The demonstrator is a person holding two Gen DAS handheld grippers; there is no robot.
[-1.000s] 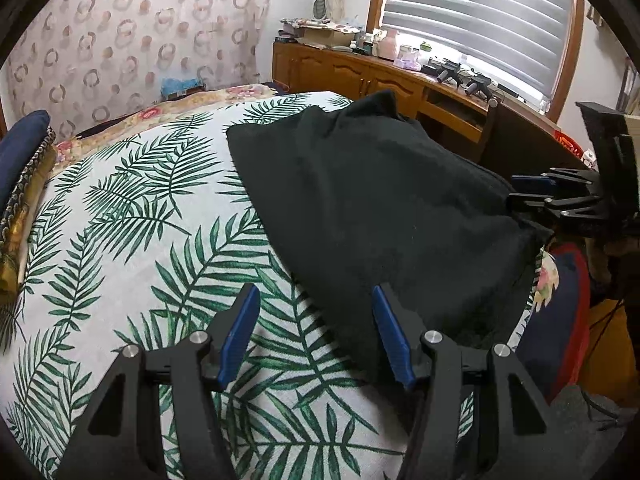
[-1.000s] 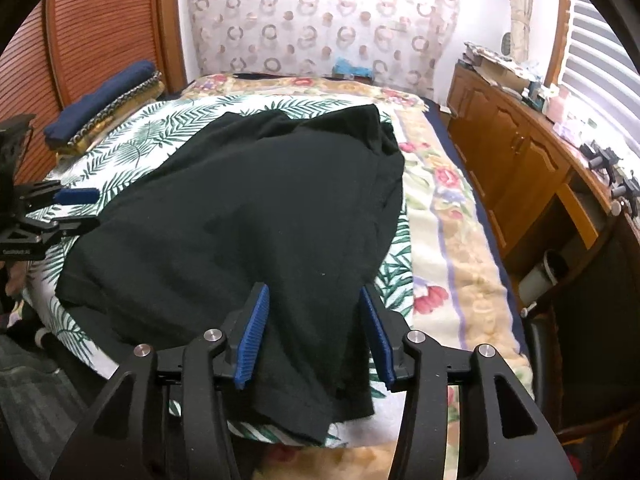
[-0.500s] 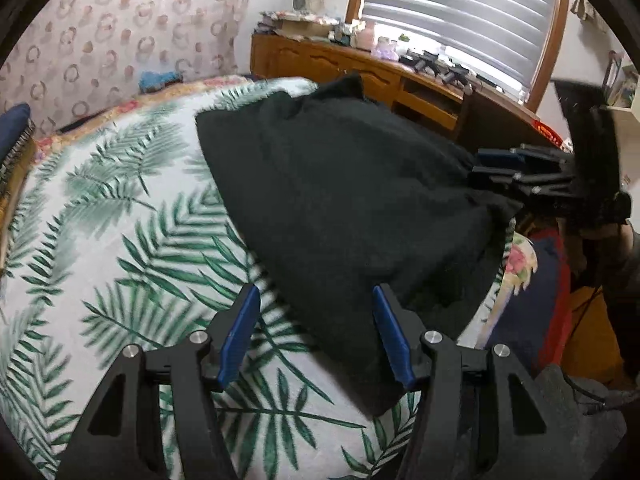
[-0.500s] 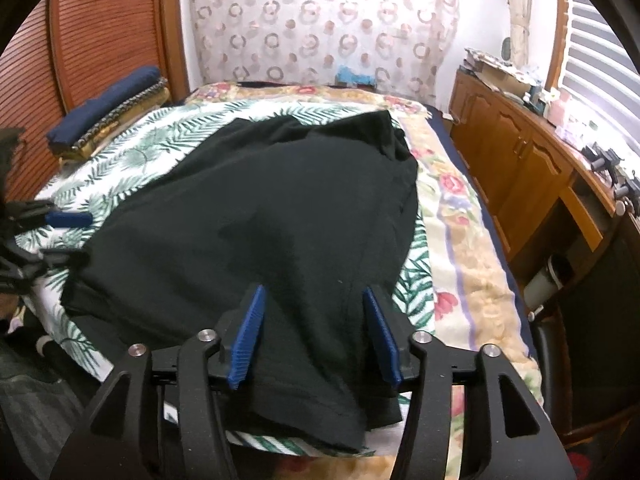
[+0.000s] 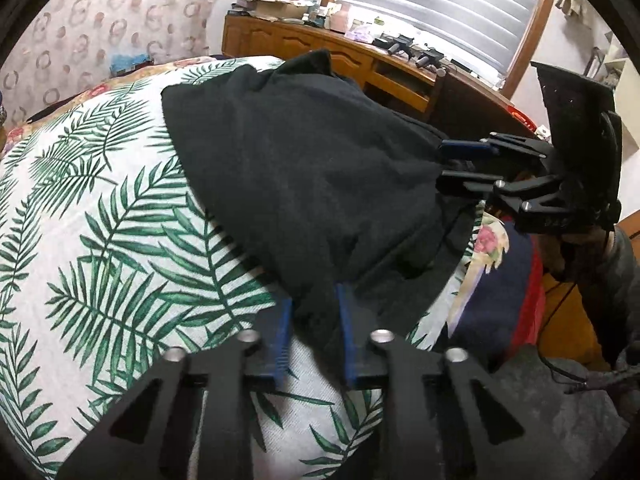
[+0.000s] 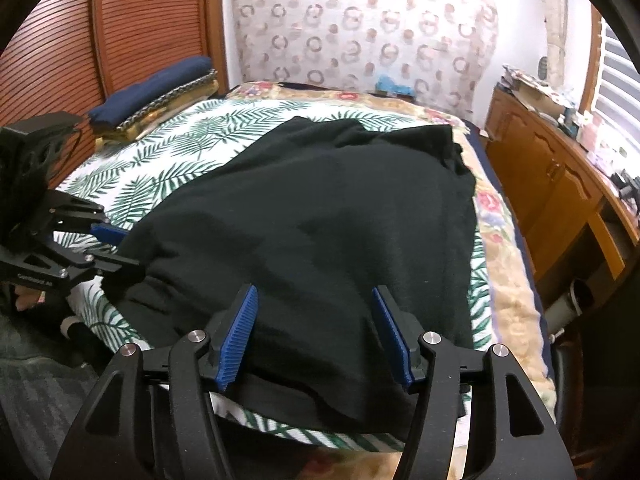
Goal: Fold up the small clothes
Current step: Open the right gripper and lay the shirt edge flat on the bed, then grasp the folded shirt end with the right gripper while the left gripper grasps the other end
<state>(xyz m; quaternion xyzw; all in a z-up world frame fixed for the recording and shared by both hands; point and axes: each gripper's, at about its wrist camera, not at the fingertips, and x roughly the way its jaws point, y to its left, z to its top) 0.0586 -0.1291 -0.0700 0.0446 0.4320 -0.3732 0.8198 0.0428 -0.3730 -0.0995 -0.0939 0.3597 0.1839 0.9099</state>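
A black garment (image 5: 304, 160) lies spread on the palm-leaf bedspread (image 5: 100, 240); it also shows in the right wrist view (image 6: 320, 220). My left gripper (image 5: 314, 316) has its blue pads narrowed onto the garment's near corner, with cloth between them. It also shows in the right wrist view (image 6: 116, 246) at the garment's left edge. My right gripper (image 6: 314, 320) is open, its blue pads either side of the garment's near hem. It also shows in the left wrist view (image 5: 440, 164) at the garment's right edge.
A wooden dresser (image 6: 560, 184) with clutter runs along the right of the bed under a blinded window. Folded blue and patterned bedding (image 6: 156, 92) lies at the headboard. A wooden slatted wall (image 6: 100, 32) is at the left.
My left gripper has moved right onto the garment's corner and narrowed its jaws around the cloth. My right gripper has moved forward over the hem and stays open.
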